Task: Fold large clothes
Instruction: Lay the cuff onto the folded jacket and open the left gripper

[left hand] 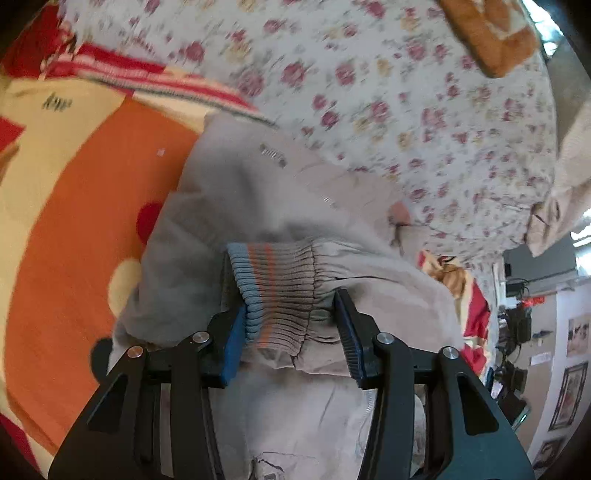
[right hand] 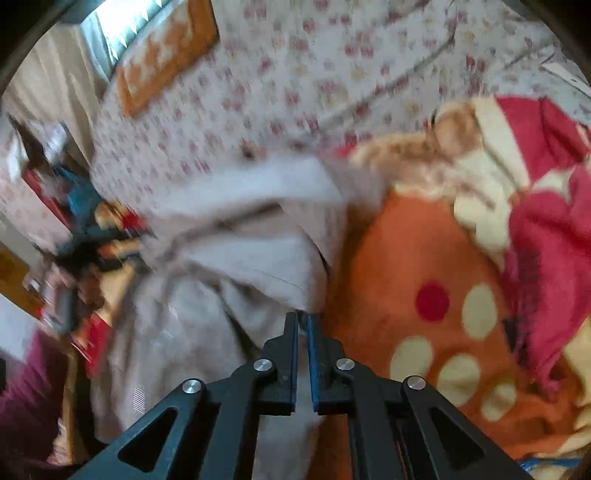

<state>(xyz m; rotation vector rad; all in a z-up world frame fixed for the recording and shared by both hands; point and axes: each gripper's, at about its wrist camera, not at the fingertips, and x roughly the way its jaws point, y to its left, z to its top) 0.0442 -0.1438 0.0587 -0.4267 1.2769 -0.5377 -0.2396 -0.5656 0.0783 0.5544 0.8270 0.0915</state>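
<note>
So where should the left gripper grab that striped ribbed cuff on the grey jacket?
Grip the ribbed cuff across its banded width, coming from above, the way the left gripper already straddles it. The cuff lies flat on the grey jacket, and its thick ribbing gives firmer purchase.

A bed fills both views, spread with a white floral sheet (left hand: 406,110) and an orange blanket (left hand: 66,236) with cream and red dots. Daylight enters through a window (right hand: 122,26) beyond the bed's far edge — framed pictures (left hand: 567,395) hang on a pale wall.
</note>
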